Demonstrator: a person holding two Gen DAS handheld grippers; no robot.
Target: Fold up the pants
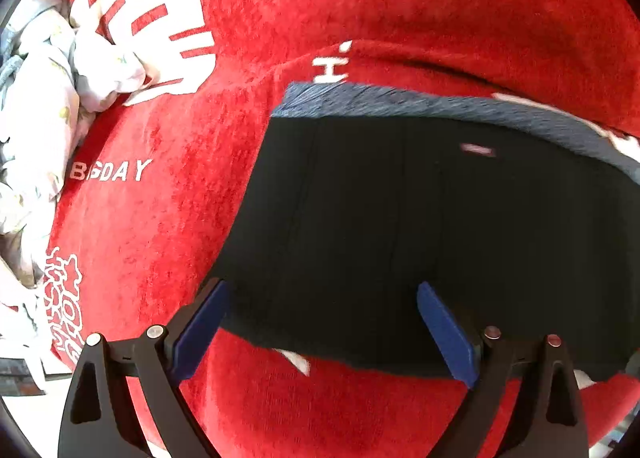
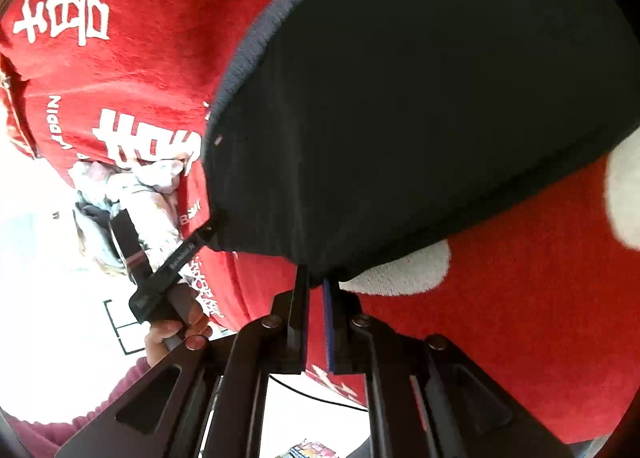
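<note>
Black pants (image 1: 400, 218) with a grey waistband (image 1: 400, 104) lie folded on a red blanket (image 1: 160, 238) that carries white lettering. My left gripper (image 1: 324, 322) stands open just above the pants' near left corner, its blue pads (image 1: 204, 322) spread wide, gripping nothing. In the right wrist view the same pants (image 2: 400, 118) fill the centre. My right gripper (image 2: 316, 282) is shut on their near edge, a fold of black cloth pinched between the tips. The left gripper (image 2: 202, 238) shows there too, held by a hand (image 2: 168, 332) at the pants' corner.
A heap of pale flowered cloth (image 1: 44, 118) lies at the blanket's left edge, seen also as the pale heap (image 2: 152, 178). Beyond the blanket's edge is a white floor (image 2: 48, 278) with a black cable (image 2: 320, 398). A pink sleeve (image 2: 60, 418) is at the lower left.
</note>
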